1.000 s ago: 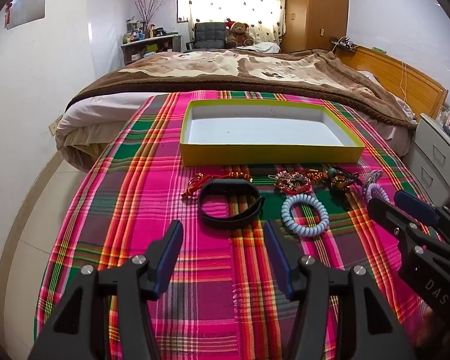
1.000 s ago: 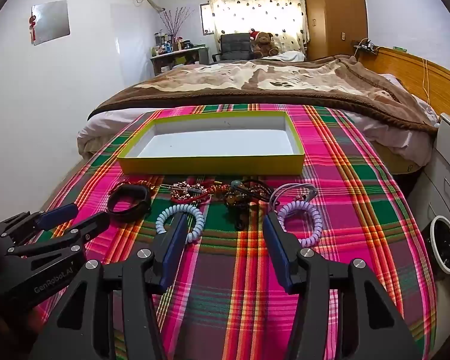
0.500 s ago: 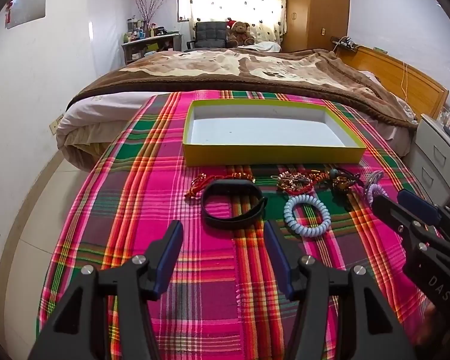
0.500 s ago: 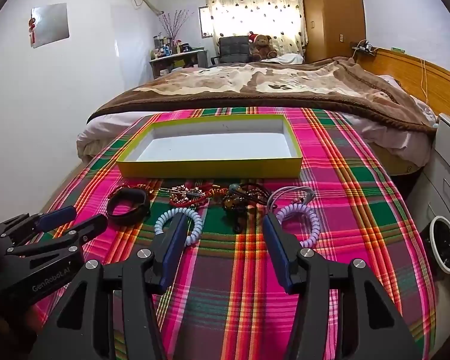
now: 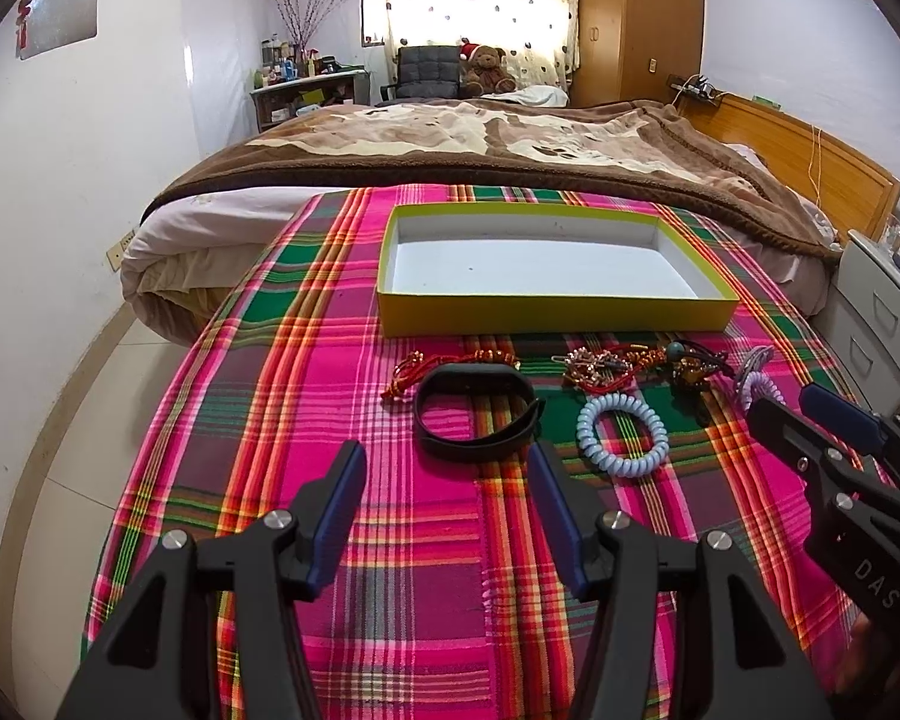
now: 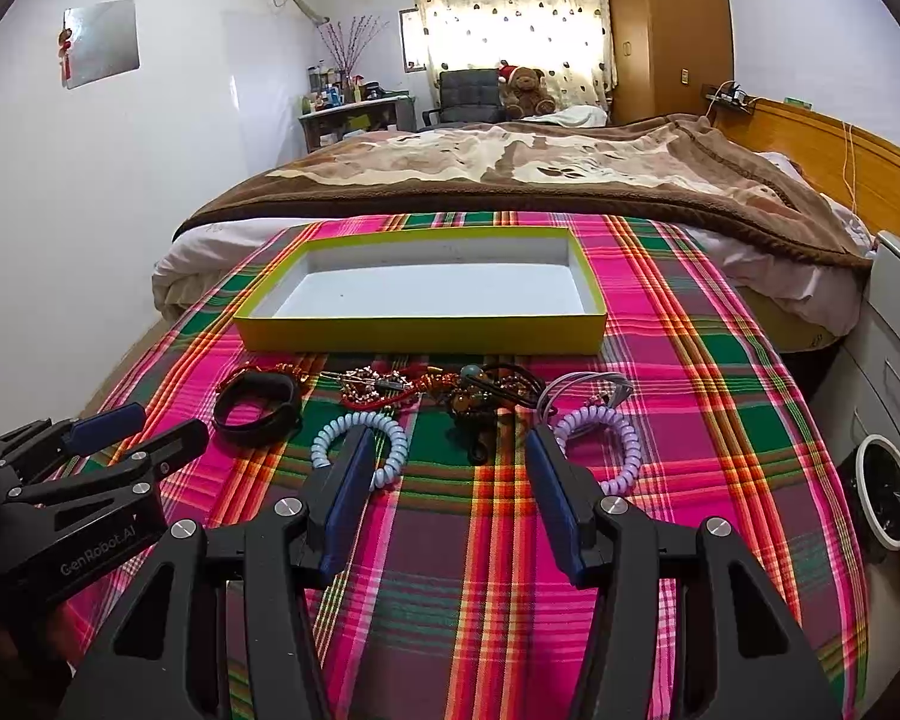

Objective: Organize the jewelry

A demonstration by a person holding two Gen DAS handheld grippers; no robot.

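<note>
Several pieces of jewelry lie in a loose row on the plaid cloth (image 5: 306,396) just in front of the yellow box (image 5: 546,315): a black band (image 5: 477,411), a pale blue coil bracelet (image 5: 623,435), a lilac coil bracelet (image 6: 600,447), red cord strands (image 5: 450,363) and a beaded tangle (image 5: 642,363). The box, white inside, runs its long side left to right. "GenRobot.AI" reads on the left hand-held gripper (image 6: 144,432), "DAS" on the right hand-held gripper (image 5: 810,408). Both have jaws spread wide, holding nothing, hovering near the row.
</note>
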